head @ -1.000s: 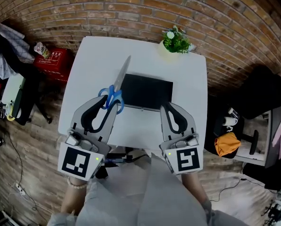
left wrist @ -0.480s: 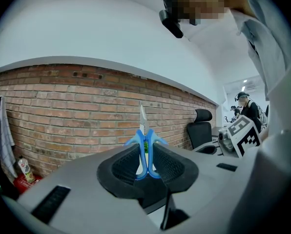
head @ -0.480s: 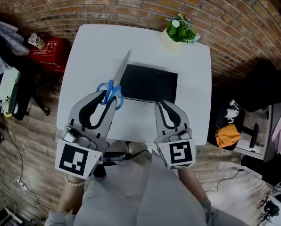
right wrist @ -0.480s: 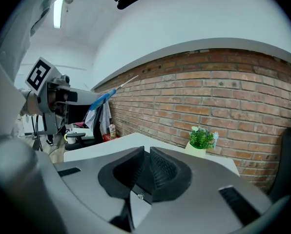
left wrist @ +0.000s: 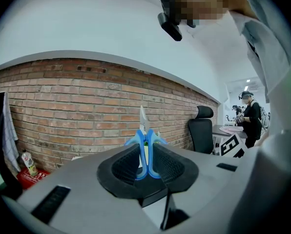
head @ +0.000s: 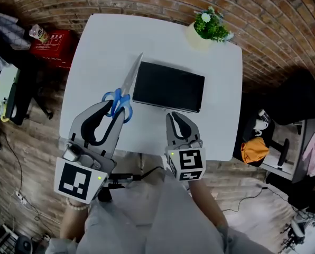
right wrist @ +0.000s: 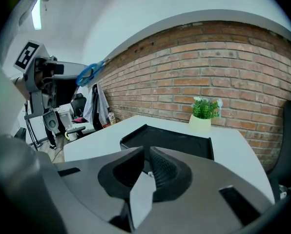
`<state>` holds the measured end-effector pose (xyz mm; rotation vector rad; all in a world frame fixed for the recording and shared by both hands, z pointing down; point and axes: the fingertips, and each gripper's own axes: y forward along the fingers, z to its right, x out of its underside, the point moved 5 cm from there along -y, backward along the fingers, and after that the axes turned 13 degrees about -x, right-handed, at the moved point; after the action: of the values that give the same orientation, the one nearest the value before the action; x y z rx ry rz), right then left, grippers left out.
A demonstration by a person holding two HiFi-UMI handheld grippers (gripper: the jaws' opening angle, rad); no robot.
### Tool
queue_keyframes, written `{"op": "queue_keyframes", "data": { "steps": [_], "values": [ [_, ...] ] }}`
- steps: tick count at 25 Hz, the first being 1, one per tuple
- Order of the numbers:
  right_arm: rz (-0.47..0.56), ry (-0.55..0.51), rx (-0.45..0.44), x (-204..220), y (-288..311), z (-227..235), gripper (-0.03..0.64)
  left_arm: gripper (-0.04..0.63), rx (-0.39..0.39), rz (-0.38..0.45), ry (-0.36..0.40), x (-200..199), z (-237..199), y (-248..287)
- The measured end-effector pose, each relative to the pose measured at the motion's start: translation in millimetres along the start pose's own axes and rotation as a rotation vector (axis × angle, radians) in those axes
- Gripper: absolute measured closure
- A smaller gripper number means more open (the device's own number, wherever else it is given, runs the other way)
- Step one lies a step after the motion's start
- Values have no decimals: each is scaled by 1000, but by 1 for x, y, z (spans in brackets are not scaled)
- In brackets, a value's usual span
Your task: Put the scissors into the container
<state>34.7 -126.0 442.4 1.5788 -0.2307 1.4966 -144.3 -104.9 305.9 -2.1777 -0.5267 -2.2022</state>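
My left gripper (head: 116,106) is shut on the blue handles of the scissors (head: 130,77), held above the white table (head: 99,41). The metal blades point away from me past the left end of the black tray container (head: 169,87). In the left gripper view the scissors (left wrist: 144,134) stand upright between the jaws. My right gripper (head: 177,121) is shut with nothing in it, just in front of the tray's near edge. In the right gripper view the tray (right wrist: 170,141) lies straight ahead, and the scissors (right wrist: 90,72) show high at the left.
A potted plant (head: 206,28) stands at the table's far right corner, also in the right gripper view as the plant (right wrist: 204,113). A red box (head: 51,41) sits on the floor to the left. A dark chair (head: 300,105) and orange item (head: 252,151) are at the right. A brick wall runs behind.
Both grippers have drawn back a little from the tray, the right one also shifting left. The scissors stay held in the left gripper.
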Motion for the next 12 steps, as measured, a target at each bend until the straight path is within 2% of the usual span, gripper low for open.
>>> {"op": "queue_keyframes", "data": {
  "steps": [12],
  "values": [
    [-128,113,34,53,39,15,542,495,-12,-50,-6,19,-5,7]
  ]
}}
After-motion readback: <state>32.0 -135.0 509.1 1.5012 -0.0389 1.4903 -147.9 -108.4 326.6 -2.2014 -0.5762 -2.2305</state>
